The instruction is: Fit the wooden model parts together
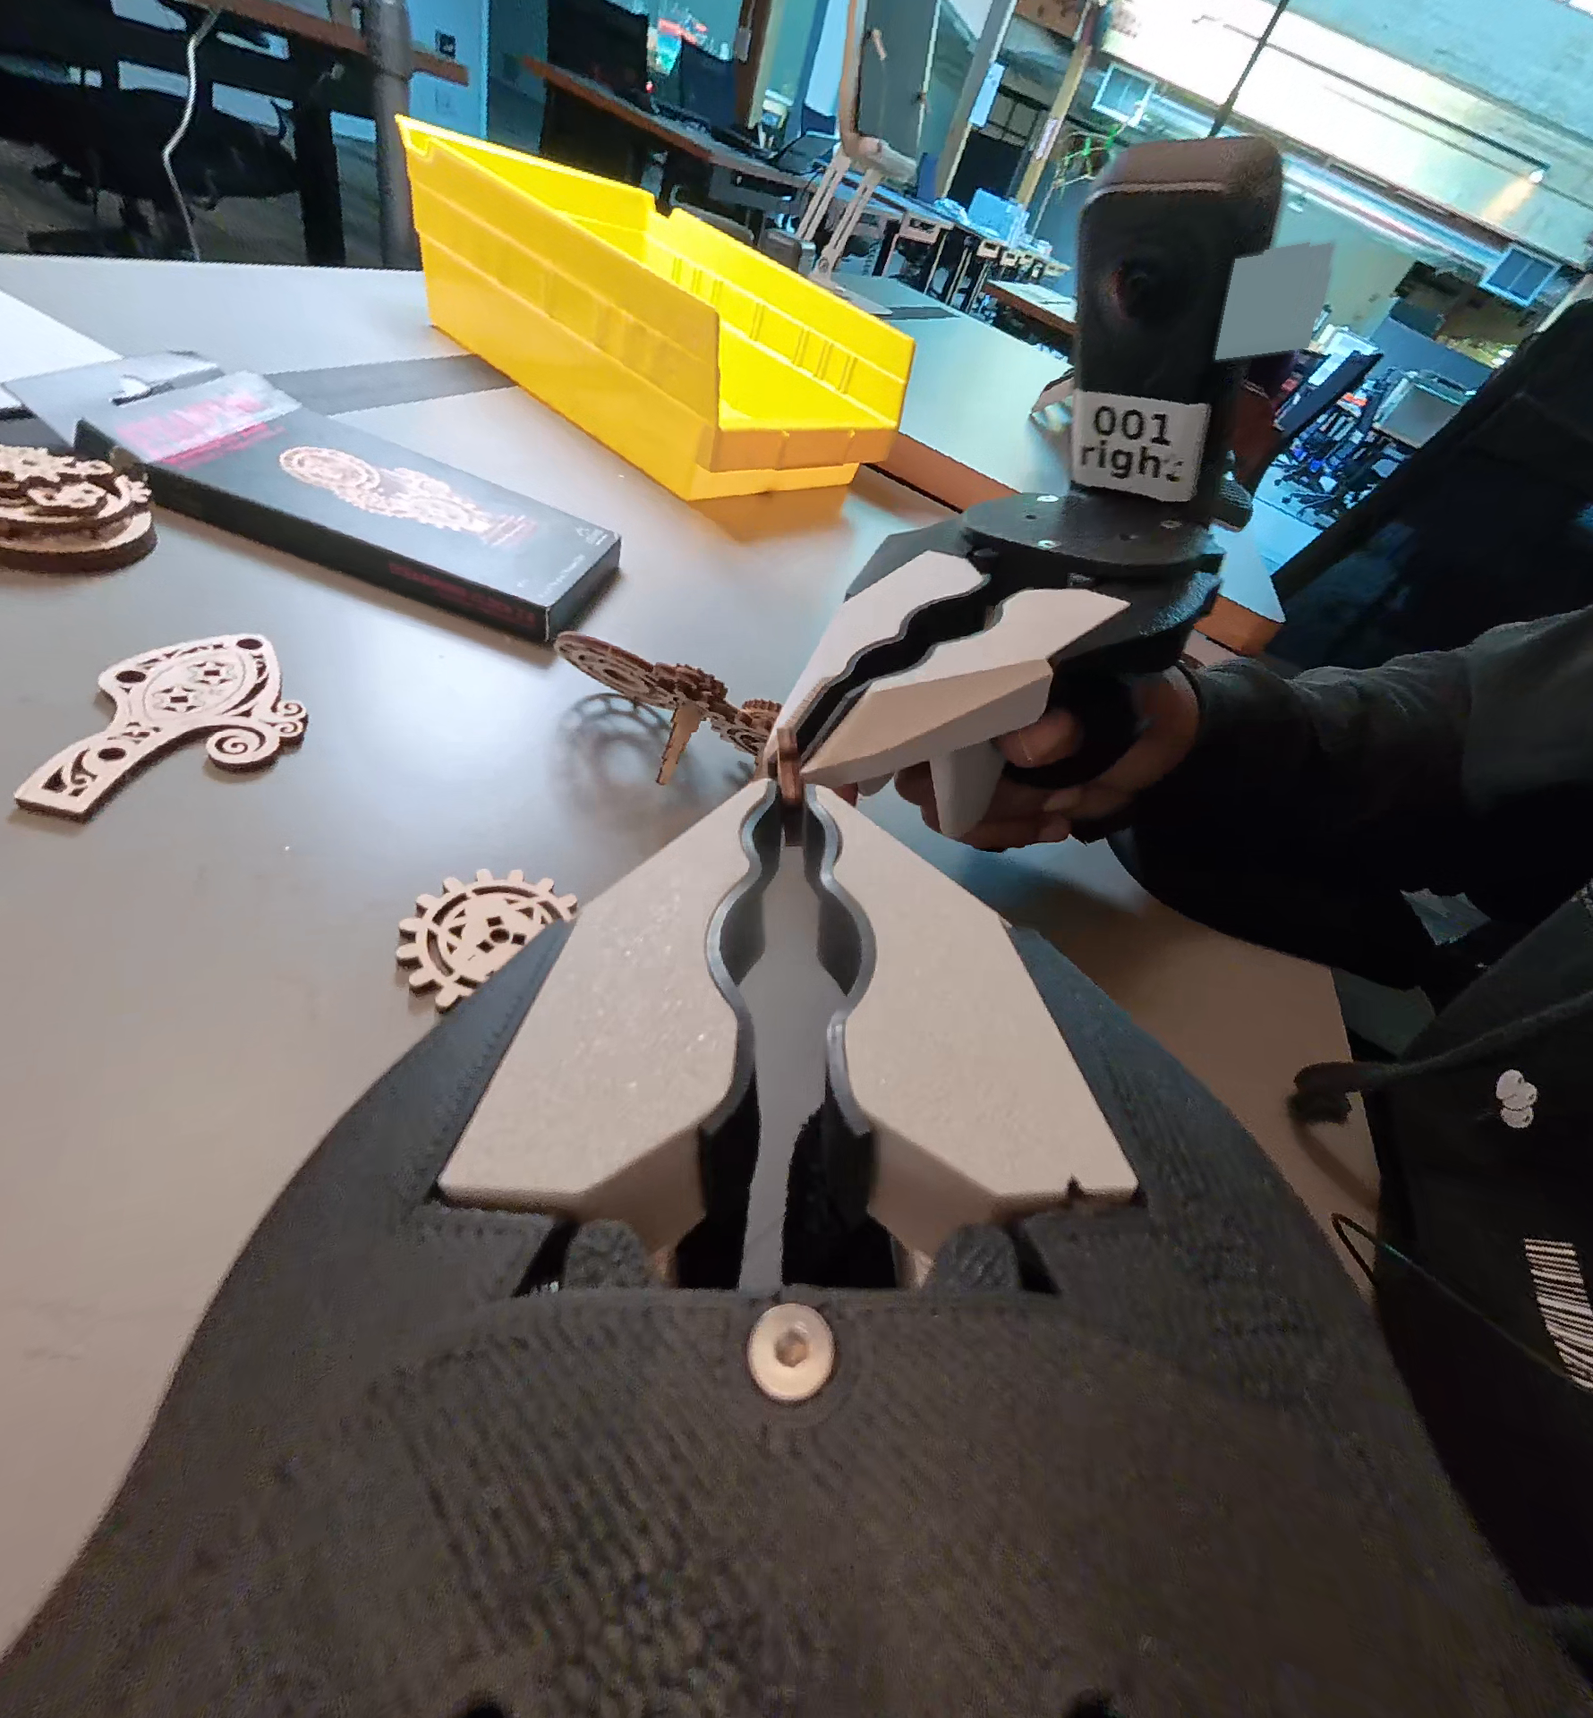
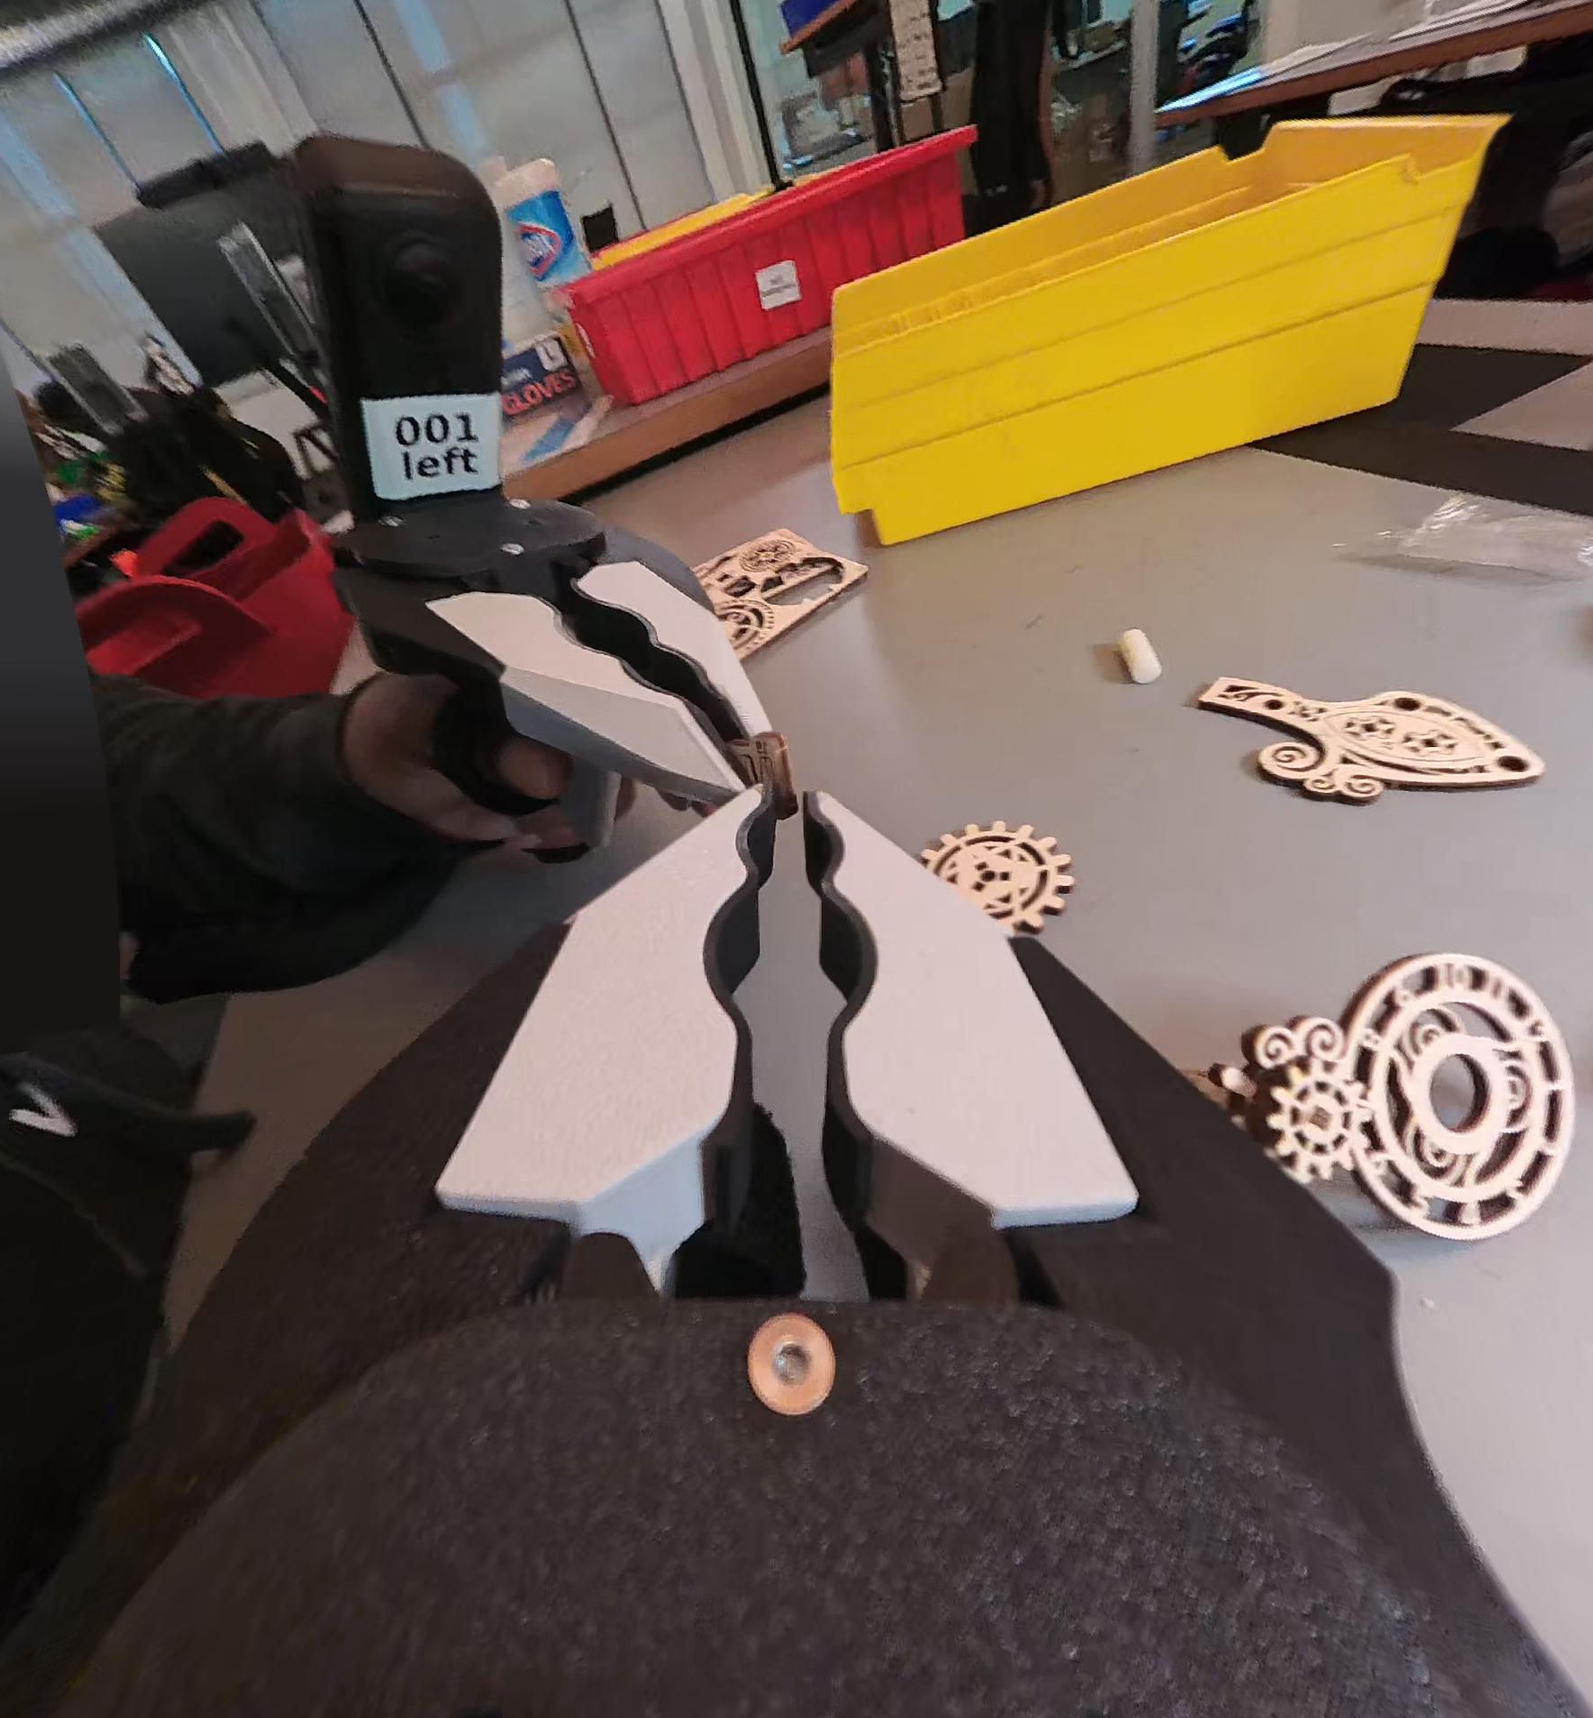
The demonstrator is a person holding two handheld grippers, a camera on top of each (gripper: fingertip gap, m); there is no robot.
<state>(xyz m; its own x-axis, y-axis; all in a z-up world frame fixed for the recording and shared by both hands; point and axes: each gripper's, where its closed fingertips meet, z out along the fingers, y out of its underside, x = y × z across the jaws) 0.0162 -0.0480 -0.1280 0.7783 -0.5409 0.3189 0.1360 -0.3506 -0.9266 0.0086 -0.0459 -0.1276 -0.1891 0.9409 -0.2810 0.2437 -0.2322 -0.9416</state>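
Small brown laser-cut wooden piece

Grippers: 2, left gripper and right gripper, meeting centre frame
Yellow bins: 1, upper right
Red bins: 1, upper centre
Loose wooden gears: 1, centre right
Paddle-shaped fretwork plates: 1, right
Dial-and-gear assemblies: 1, lower right
Black boxes: 1, upper left
White pegs: 1, right of centre

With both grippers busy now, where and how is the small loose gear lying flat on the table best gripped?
Grip the loose gear across its toothed rim, coming from above. It lies flat on the table, so no edge stands up; its open side faces away from the right gripper.
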